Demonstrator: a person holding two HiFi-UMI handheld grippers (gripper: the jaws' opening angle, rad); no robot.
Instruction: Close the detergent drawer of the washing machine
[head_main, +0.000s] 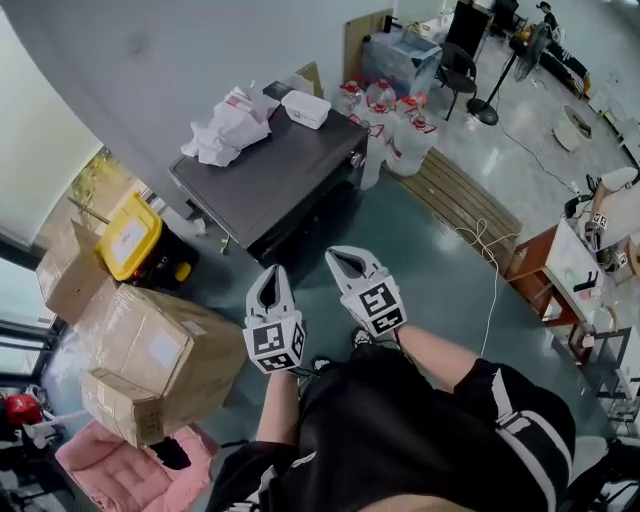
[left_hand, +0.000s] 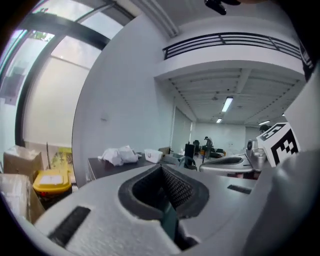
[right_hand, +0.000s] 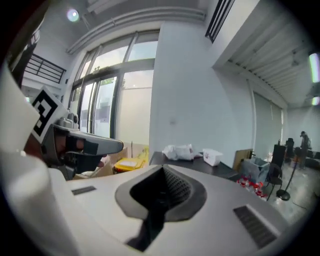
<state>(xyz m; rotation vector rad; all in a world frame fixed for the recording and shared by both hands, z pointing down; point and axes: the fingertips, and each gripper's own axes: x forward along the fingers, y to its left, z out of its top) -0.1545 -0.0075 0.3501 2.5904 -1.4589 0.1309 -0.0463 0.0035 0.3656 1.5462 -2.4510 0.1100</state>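
A dark grey boxy unit (head_main: 275, 175), which may be the washing machine, stands ahead against the white wall. Crumpled white cloth (head_main: 225, 125) and a white box (head_main: 306, 108) lie on its top. I cannot make out a detergent drawer on it. My left gripper (head_main: 270, 272) and right gripper (head_main: 345, 255) are held side by side above the green floor, short of the unit and touching nothing. Both are shut with nothing between the jaws. In the left gripper view the gripper (left_hand: 162, 167) points level at the unit's top (left_hand: 107, 167). The right gripper (right_hand: 162, 169) faces it too.
Cardboard boxes (head_main: 160, 350) and a yellow case (head_main: 130, 240) crowd the floor at the left. Water jugs (head_main: 395, 120) and a wooden pallet (head_main: 465, 200) lie right of the unit. A white cable (head_main: 490, 270) trails over the floor towards a small table (head_main: 560, 265).
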